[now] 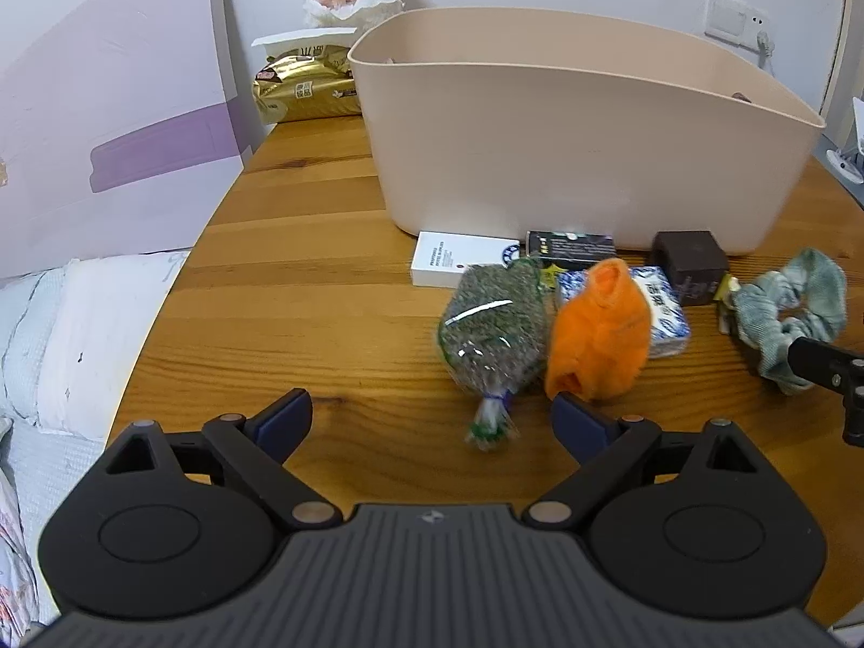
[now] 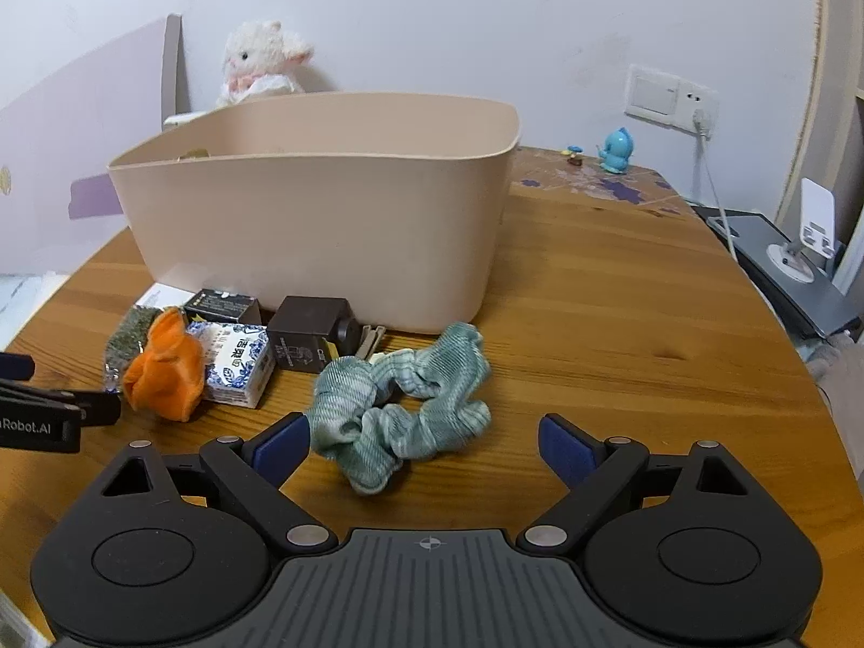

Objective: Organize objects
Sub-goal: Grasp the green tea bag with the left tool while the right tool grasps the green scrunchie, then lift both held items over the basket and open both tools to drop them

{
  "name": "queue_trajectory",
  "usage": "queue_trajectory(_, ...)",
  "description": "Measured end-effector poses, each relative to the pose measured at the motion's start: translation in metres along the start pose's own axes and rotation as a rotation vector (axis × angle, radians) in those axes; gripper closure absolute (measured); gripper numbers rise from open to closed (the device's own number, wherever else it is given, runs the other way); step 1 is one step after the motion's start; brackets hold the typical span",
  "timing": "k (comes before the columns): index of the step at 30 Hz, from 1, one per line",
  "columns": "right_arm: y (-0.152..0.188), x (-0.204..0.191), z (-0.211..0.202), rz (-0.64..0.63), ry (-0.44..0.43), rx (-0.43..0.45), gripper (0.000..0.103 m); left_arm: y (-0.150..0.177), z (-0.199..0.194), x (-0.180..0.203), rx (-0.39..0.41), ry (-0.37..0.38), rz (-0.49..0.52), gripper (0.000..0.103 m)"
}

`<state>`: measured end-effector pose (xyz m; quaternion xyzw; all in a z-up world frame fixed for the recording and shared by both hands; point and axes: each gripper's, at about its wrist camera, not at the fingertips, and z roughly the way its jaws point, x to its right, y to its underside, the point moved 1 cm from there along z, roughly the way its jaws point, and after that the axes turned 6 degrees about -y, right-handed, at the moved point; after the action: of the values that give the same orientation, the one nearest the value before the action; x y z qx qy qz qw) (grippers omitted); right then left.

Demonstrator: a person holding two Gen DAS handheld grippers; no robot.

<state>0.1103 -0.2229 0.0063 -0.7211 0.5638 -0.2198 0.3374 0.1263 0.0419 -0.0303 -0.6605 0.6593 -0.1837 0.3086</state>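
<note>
Standing on table (image 2: 594, 291), beige bin (image 2: 324, 227), contents hidden

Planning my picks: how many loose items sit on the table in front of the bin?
7: white box, black box, dark cube, herb packet, orange cloth, tissue pack, teal scrunchie. A small clip-like piece beside the cube may make eight.

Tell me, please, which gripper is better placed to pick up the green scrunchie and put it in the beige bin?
Right, probably. The right gripper is open with the green scrunchie lying directly between its fingers. The left gripper is open too, but faces the mesh bag and orange cloth.
</note>
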Motion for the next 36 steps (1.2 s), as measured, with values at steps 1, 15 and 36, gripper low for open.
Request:
queue_trajectory(1,-0.001,-0.001,0.005,-0.006,0.002,-0.007,0.011,-0.001,0.003,0.000,-0.004,0.002,0.000,0.007)
queue_trajectory(15,-0.004,-0.003,0.035,0.013,-0.066,-0.047,0.061,-0.009,0.019,0.001,0.005,0.128,0.027,0.064)
queue_trajectory(36,-0.005,-0.001,-0.043,0.006,-0.101,0.087,0.082,0.002,-0.054,-0.024,0.109,0.112,-0.049,0.081)
